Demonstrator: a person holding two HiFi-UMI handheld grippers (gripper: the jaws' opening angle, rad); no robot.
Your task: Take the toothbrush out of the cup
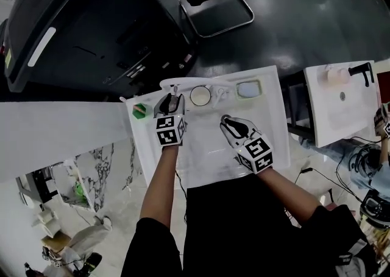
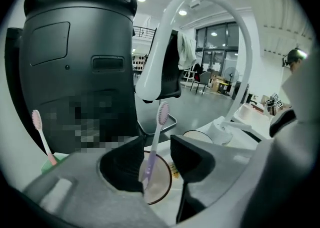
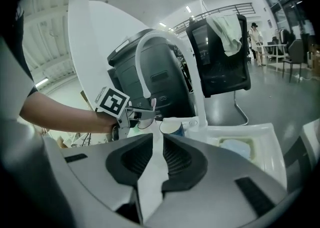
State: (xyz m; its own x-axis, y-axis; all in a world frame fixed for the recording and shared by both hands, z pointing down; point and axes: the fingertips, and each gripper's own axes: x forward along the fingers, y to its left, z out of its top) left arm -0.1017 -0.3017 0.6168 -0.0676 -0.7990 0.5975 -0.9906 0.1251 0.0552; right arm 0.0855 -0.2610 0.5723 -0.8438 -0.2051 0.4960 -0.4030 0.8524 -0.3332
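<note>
A purple toothbrush (image 2: 152, 147) stands head-up in a dark-rimmed cup (image 2: 159, 188) on the back ledge of the white sink (image 1: 268, 142). My left gripper (image 2: 157, 154) reaches over that cup with the toothbrush handle between its jaws. The handle lies close against the left finger (image 2: 120, 167), and a gap shows on its other side, so the jaws are open. In the head view the left gripper (image 1: 169, 104) covers this cup. My right gripper (image 3: 159, 144) hovers over the basin, empty, its jaws a narrow slit apart; in the head view the right gripper (image 1: 226, 122) is right of centre.
The white arched faucet (image 2: 240, 31) rises just right of the cup. A second white cup (image 1: 200, 95) stands beside it. A green cup (image 1: 142, 111) with a pink toothbrush (image 2: 40, 132) sits at the far left. A large black machine (image 1: 91, 20) stands behind the sink.
</note>
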